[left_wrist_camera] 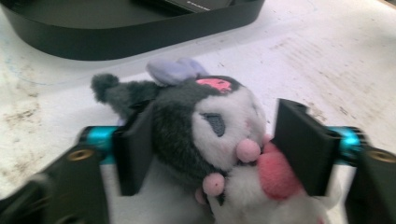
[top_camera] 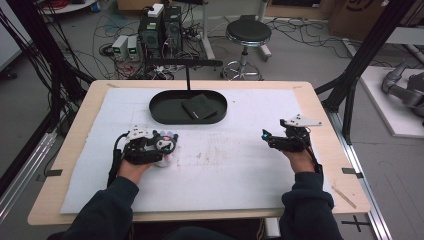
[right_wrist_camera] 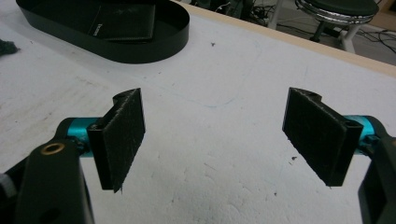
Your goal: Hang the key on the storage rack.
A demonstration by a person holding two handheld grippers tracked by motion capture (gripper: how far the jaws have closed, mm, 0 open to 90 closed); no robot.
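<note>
Left tongs (left_wrist_camera: 210,154) level, gripping plush toy (left_wrist_camera: 210,135)

Plush toy (top_camera: 166,145) on the mat (top_camera: 225,165), before the tray (top_camera: 160,114) holding a wallet (top_camera: 199,107).

The plush toy (left_wrist_camera: 205,135) is soft, fuzzy cloth in dark grey, white and pink. The oval tray (top_camera: 165,114) looks like smooth matt black plastic. A scuffed, matt white sheet (top_camera: 240,170) covers the pale wooden table (top_camera: 75,135). The right gripper (right_wrist_camera: 215,135) has jaws faced with rough black pads.
</note>
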